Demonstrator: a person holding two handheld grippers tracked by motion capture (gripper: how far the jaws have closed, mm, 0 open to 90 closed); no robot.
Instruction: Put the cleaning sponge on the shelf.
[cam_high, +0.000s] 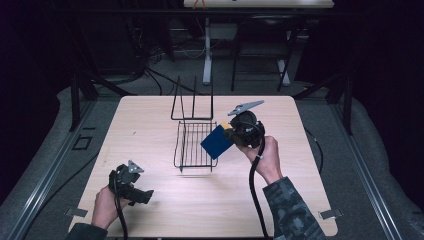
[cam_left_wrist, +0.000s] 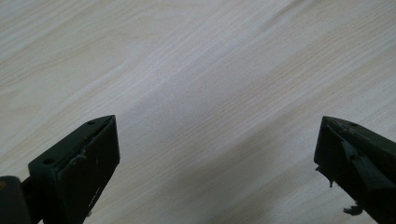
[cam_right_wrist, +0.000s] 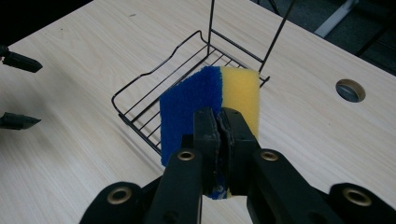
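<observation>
**Sponge held in the right tongs above a wire rack**

A pale wood-grain table (cam_high: 150, 200) takes up most of the high view, and the room around it is too dark to make out beyond some frame legs and cables. A round cable hole (cam_right_wrist: 350, 90) is cut into the table near one edge. No writing or labels can be read anywhere.

At the middle of the table stands a black wire rack (cam_high: 194, 145), a shallow basket with tall upright loops at its far end. In the right gripper view the tops of those loops are cut off by the frame.

The right tongs (cam_right_wrist: 218, 122) are pressed narrow on a sponge (cam_right_wrist: 194, 105), blue scouring side on one face and yellow foam on the other. The sponge stands on edge, its lower part hidden behind the tongs. It sits just above the near right rim of the rack; whether it touches the wire cannot be told.

The left tongs (cam_left_wrist: 217, 158) stand wide apart with nothing but bare table between them, held low near the table's front left, well apart from the rack.
</observation>
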